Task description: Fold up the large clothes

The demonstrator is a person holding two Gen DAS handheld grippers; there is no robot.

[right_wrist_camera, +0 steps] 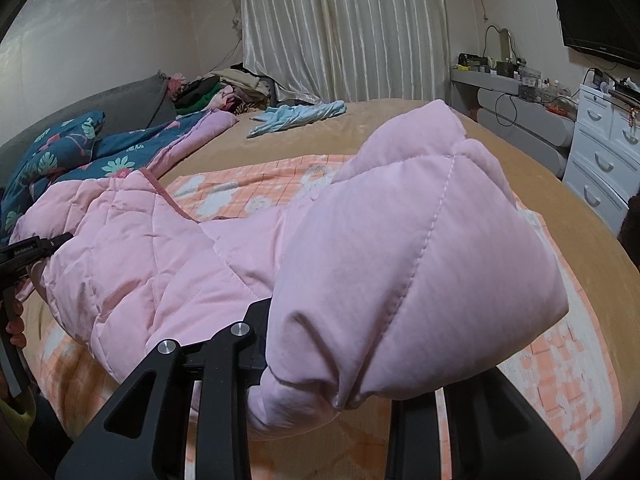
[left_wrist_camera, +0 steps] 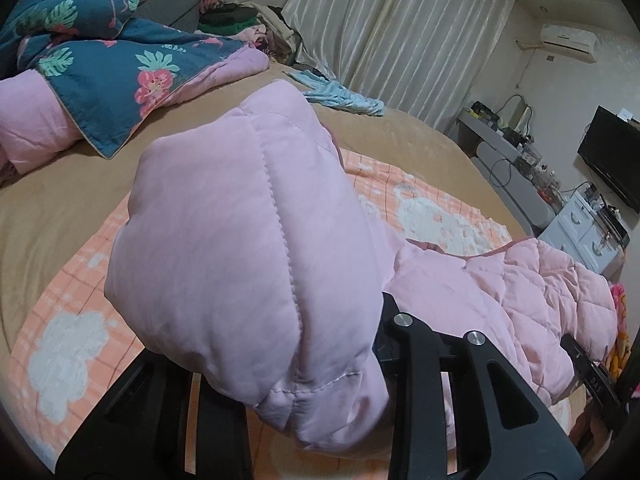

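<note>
1 pink jacket (left_wrist_camera: 248,240), clamped by 2 hand-held grippers: L (left_wrist_camera: 320,384), R (right_wrist_camera: 316,380).

Your room light is soft, even and rather dim, with a pinkish cast and faint shadows only. The curtain (right_wrist_camera: 340,28) shows mild sheen, no harsh glare. Both views bow strongly, with black corners. The jacket (left_wrist_camera: 248,248) close to your lens looks soft; the far wall is grainy.
</note>
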